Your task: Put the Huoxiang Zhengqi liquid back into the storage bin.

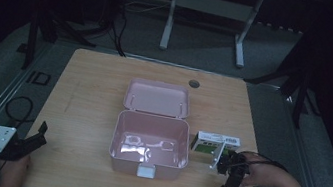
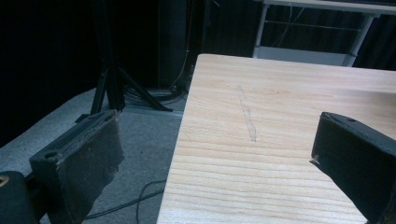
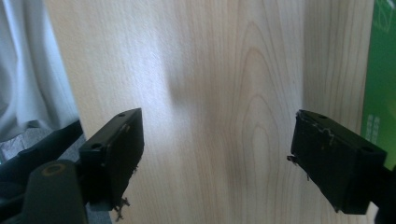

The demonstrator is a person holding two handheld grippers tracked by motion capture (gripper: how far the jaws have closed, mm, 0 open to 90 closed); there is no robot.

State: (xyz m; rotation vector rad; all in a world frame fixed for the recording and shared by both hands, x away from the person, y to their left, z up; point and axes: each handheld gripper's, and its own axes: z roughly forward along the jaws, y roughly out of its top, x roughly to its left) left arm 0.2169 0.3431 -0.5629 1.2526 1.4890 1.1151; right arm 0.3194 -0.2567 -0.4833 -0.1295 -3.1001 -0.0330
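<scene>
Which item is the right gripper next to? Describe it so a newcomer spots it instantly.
Start at the open pink box in the middle of the wooden table. Just off its right wall lies a small carton, beside the right gripper. It is the one flat white-and-green pack, while the box is pink plastic.

The lunch box [image 1: 150, 144] is pale pink all over, lid included, with a white latch [image 1: 145, 171] at its front. The carton [image 1: 215, 144] just beyond the right gripper's [image 1: 229, 183] fingertips is white and green with small print. Both grippers, the left gripper [image 1: 35, 134] too, are black. The table [image 1: 94, 92] is light wood with wavy grain.
</scene>
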